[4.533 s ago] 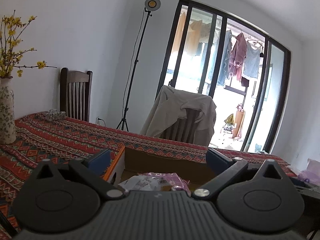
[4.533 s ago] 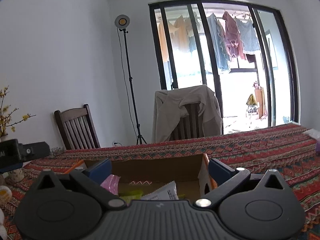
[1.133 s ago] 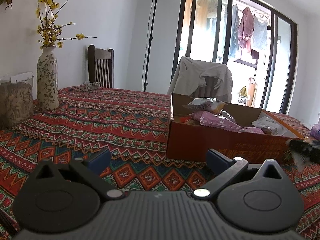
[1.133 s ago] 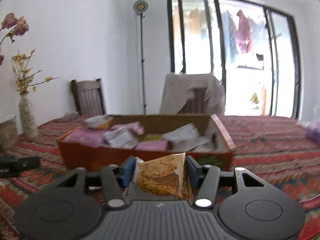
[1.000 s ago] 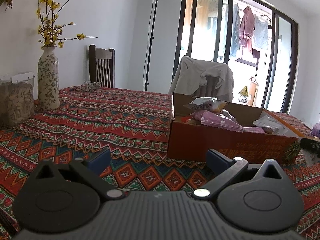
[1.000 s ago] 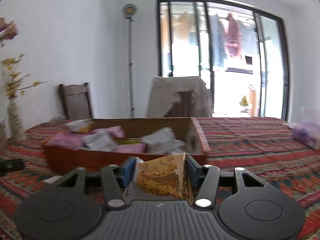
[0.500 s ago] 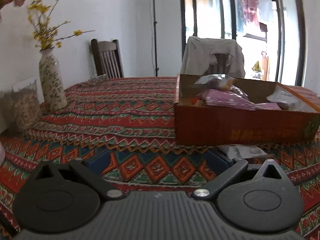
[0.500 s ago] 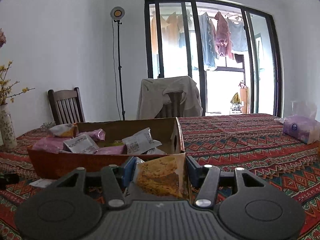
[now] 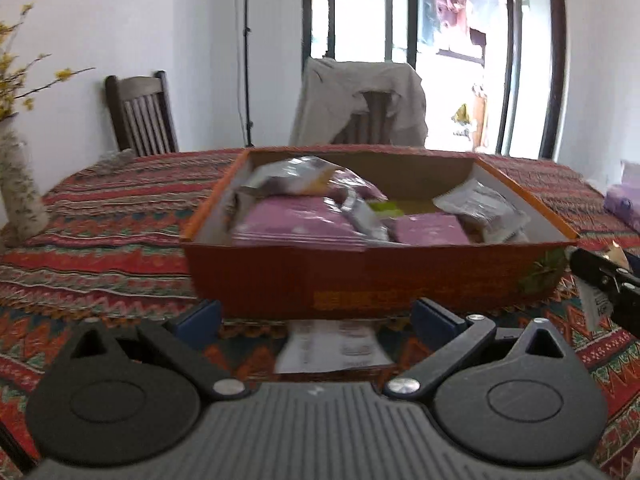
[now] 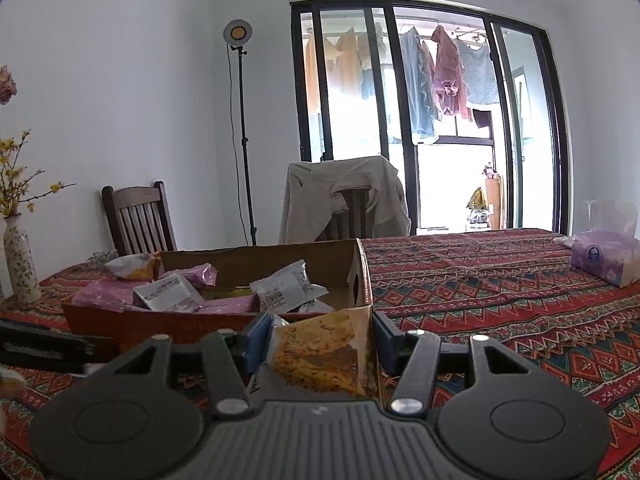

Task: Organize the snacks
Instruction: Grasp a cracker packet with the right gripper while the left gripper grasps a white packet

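Showing blurred yellow print, orange box (image 9: 360, 280) front stays unreadable.

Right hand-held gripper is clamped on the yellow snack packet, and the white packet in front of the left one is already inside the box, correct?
Not quite. The left wrist view shows the white packet lying on the tablecloth outside the box, against its near wall. The right hand-held gripper does clamp the yellow snack packet.

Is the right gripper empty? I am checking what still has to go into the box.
No, the right gripper is clamped on a yellow-orange snack packet, held in front of the cardboard box.
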Demonstrator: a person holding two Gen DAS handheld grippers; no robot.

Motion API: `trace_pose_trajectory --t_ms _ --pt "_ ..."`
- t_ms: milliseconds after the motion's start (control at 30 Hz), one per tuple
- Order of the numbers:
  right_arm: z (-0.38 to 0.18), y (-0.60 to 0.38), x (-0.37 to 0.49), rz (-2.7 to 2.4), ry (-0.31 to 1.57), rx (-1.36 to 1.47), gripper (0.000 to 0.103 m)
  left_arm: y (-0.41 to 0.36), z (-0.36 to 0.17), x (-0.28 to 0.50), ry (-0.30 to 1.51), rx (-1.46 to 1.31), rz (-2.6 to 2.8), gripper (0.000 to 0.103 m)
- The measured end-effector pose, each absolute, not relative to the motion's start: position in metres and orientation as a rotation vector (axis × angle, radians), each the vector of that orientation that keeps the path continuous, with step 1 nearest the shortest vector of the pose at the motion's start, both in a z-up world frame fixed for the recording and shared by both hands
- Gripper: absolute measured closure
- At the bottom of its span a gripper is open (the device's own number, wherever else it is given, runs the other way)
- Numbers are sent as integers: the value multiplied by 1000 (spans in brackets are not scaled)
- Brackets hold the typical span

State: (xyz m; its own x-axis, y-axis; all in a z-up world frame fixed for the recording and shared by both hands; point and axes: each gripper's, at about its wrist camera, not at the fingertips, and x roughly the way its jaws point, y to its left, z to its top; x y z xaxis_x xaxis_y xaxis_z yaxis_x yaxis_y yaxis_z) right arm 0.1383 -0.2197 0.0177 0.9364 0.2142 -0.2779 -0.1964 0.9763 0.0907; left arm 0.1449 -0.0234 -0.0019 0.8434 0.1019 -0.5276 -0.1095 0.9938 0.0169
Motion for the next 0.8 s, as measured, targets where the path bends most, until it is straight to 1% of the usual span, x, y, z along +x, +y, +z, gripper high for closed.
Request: trace_pose_trajectory --t_ms 267,367,600,700,767,800 --pt "18 -221 139 226 295 68 48 -42 -23 174 648 35 193 0" --pt "17 -221 140 236 303 73 48 -34 -35 181 672 7 222 0" --pt "17 -220 140 244 305 66 48 -16 -39 183 692 -100 221 1" --pt "17 -220 140 244 306 65 48 -16 -39 181 683 -97 228 9" --pt "17 -220 140 244 307 65 47 -18 -38 179 670 -81 226 23" --pt "17 -220 140 244 308 65 47 -20 -38 176 661 -75 219 28"
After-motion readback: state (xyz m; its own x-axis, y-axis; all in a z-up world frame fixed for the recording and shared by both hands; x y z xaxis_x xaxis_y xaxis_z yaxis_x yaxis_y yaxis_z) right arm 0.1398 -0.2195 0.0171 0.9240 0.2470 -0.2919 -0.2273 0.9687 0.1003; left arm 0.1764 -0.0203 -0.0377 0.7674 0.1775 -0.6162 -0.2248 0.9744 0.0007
